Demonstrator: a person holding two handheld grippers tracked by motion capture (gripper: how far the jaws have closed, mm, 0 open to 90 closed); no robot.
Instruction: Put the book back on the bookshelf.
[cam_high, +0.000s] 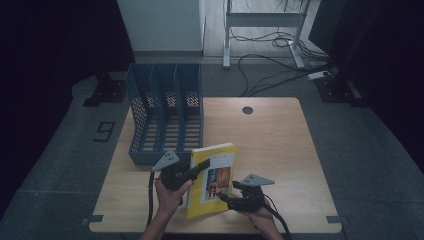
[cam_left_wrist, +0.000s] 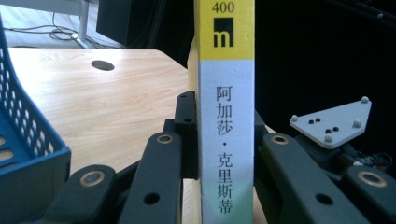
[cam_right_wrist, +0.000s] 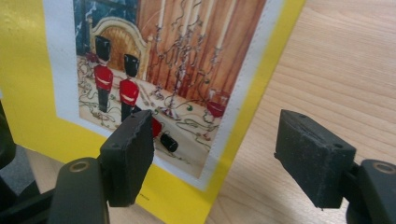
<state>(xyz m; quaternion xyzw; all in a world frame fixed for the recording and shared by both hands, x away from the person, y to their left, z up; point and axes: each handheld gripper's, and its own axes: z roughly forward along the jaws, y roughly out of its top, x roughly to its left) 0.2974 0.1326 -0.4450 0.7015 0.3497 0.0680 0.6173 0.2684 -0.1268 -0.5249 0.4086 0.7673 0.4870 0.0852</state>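
Observation:
A yellow book (cam_high: 212, 177) with a picture of red-coated soldiers on its cover stands tilted on edge near the table's front. My left gripper (cam_high: 199, 168) is shut on the book's spine side; in the left gripper view the white and yellow spine (cam_left_wrist: 226, 70) is clamped between the two jaws of the left gripper (cam_left_wrist: 223, 122). My right gripper (cam_high: 226, 199) is at the book's lower right corner, open. In the right gripper view the right gripper (cam_right_wrist: 219, 149) has its jaws wide apart in front of the cover (cam_right_wrist: 154, 70), and its pads (cam_right_wrist: 128, 154) do not press on it.
A blue file rack (cam_high: 165, 112) with three slots stands at the table's back left, just behind the book, and its corner (cam_left_wrist: 23, 135) is close to my left gripper. The wooden table (cam_high: 280, 145) has a round cable hole (cam_high: 247, 110) at the back.

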